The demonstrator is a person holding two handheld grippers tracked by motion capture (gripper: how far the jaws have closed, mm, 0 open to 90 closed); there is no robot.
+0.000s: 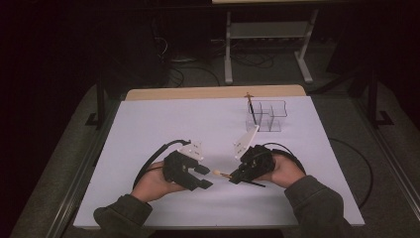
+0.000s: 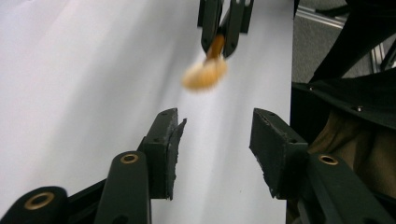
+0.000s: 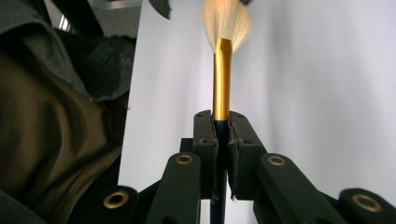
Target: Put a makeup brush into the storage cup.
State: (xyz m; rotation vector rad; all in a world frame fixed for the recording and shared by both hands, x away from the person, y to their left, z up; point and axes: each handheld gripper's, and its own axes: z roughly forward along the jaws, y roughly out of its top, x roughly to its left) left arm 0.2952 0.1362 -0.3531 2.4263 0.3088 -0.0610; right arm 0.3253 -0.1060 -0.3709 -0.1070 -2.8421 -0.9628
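My right gripper [image 1: 234,177] [image 3: 223,126] is shut on a makeup brush [image 3: 222,88] with a gold ferrule, a dark handle and pale bristles [image 1: 217,173] that point toward my left hand. My left gripper [image 1: 204,176] [image 2: 215,135] stands open just left of the bristles, with nothing between its fingers. In the left gripper view the brush tip [image 2: 205,74] hangs blurred ahead of the jaws, held by the other gripper [image 2: 223,25]. A clear plastic organiser [image 1: 267,116] with several compartments stands at the back right of the white table [image 1: 148,129]; another brush [image 1: 251,110] leans upright in it.
A wooden strip [image 1: 213,92] runs along the table's far edge. Cables trail from both grippers across the table. A sleeve [image 3: 51,121] shows at the left of the right gripper view. Metal desk legs [image 1: 229,49] stand on the floor beyond.
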